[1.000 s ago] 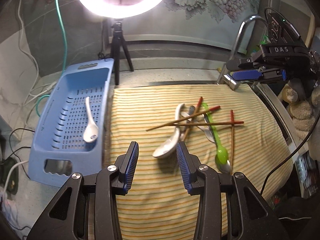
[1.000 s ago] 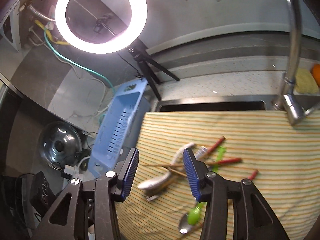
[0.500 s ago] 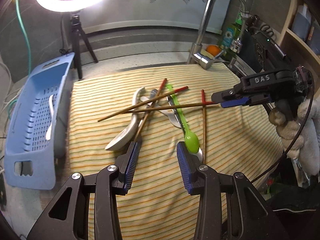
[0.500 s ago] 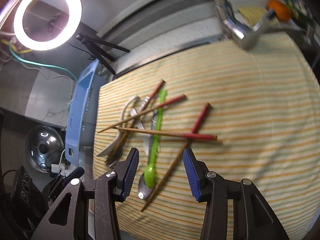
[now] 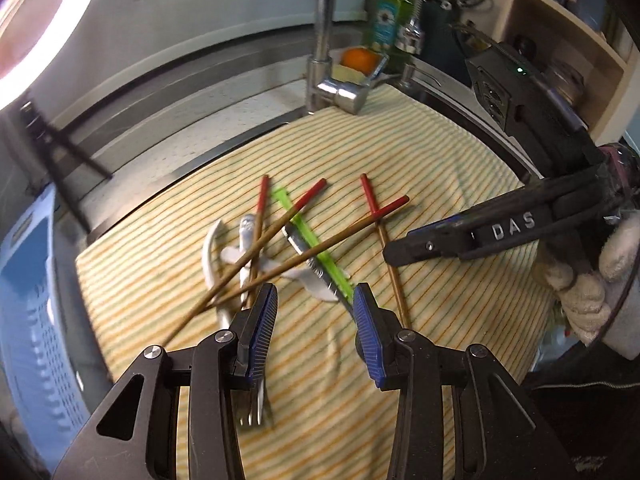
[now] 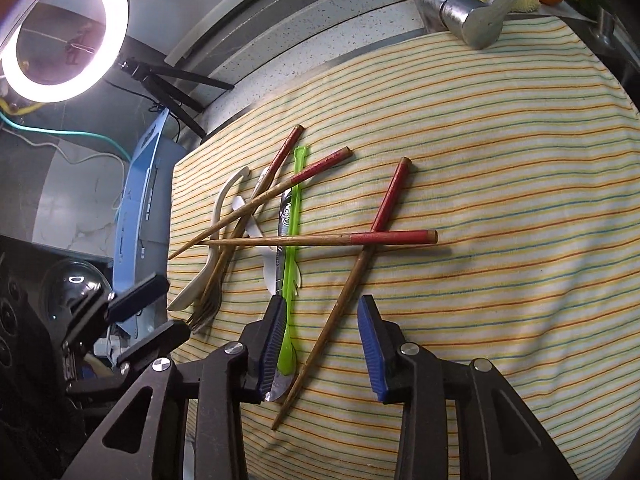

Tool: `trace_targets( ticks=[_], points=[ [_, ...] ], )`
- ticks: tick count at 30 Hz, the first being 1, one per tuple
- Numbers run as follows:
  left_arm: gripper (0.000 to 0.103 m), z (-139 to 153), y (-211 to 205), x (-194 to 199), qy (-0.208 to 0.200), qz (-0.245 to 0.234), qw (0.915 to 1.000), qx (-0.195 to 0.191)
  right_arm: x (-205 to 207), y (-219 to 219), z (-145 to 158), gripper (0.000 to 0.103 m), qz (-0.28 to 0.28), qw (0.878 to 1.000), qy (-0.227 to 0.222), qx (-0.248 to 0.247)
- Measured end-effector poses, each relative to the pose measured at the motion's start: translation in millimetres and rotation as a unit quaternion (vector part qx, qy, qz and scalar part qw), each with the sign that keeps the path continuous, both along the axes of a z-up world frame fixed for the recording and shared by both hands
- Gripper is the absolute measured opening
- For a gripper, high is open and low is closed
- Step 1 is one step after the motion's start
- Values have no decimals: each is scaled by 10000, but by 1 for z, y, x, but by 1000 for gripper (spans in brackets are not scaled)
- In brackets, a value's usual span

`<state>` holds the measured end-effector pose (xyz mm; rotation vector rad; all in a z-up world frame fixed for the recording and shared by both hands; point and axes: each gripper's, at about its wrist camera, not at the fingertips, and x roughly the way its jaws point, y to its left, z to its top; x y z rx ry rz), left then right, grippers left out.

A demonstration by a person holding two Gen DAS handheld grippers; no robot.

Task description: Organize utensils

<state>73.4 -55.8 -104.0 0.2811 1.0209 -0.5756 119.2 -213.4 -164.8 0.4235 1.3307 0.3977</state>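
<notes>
Right gripper: jaws closing, straddling a red-tipped chopstick for pickup | Left gripper: part-open, empty, above the utensil pile | Blue basket: likely destination

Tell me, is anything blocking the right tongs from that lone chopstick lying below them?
Nothing visible: the chopstick already lies between the closing right tongs. The green spoon lies beside it, by one pad.

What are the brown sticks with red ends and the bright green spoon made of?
The red-tipped brown chopsticks look like wood: matte brown shafts with a grain-like tone and painted red ends. The bright green long-handled spoon looks like plastic: translucent, glossy, evenly coloured. A shiny metal spoon seems to lie under it, though I can't be sure.
</notes>
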Motion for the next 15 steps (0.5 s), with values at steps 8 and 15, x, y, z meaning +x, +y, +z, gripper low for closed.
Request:
trace_targets(
  ticks=[8, 15],
  points=[
    [35, -23, -25, 39, 329, -721, 9955, 516, 4, -4, -11, 30, -214, 9997, 146, 32],
    [32, -41, -36, 53, 615, -1049, 9894, 790, 5, -3, -16, 29, -331, 9992, 211, 53]
  ],
)
